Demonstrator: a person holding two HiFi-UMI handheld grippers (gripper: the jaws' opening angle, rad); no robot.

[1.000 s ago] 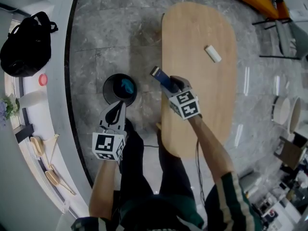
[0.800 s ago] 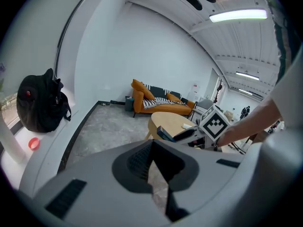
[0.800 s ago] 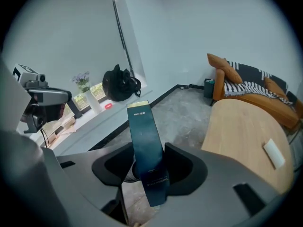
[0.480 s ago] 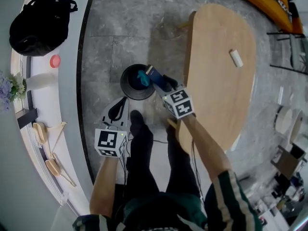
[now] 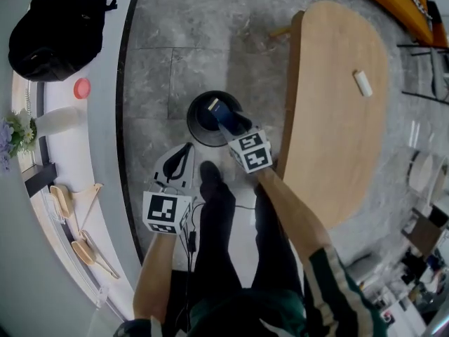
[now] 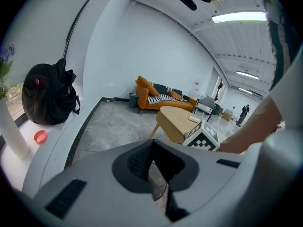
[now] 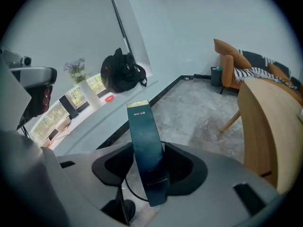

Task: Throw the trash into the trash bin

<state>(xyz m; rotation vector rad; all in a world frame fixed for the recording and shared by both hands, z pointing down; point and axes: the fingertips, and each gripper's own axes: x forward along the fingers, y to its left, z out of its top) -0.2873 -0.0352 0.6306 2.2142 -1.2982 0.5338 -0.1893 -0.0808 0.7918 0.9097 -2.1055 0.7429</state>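
The trash is a slim dark blue box (image 5: pixel 219 111), and my right gripper (image 5: pixel 229 122) is shut on its lower end. In the head view the box hangs over the mouth of the round black trash bin (image 5: pixel 200 121) on the floor. The right gripper view has the box (image 7: pixel 144 145) standing up between the jaws of the right gripper (image 7: pixel 152 176), with the bin's rim (image 7: pixel 129 188) below. My left gripper (image 5: pixel 186 147) is shut and holds nothing. It hangs to the lower left of the bin, above the floor. In its own view the left gripper (image 6: pixel 154 174) has its jaws together.
A wooden oval table (image 5: pixel 337 118) stands right of the bin, with a small white object (image 5: pixel 363 83) on it. The person's legs and a black shoe (image 5: pixel 210 172) are just below the bin. A white ledge at the left carries a black backpack (image 5: pixel 59 27), a red lid (image 5: pixel 82 88) and a vase.
My right gripper has carried the blue box leftward from the table's edge to over the bin. The left gripper has moved back from the bin. The teal scrap in the bin is now hidden.
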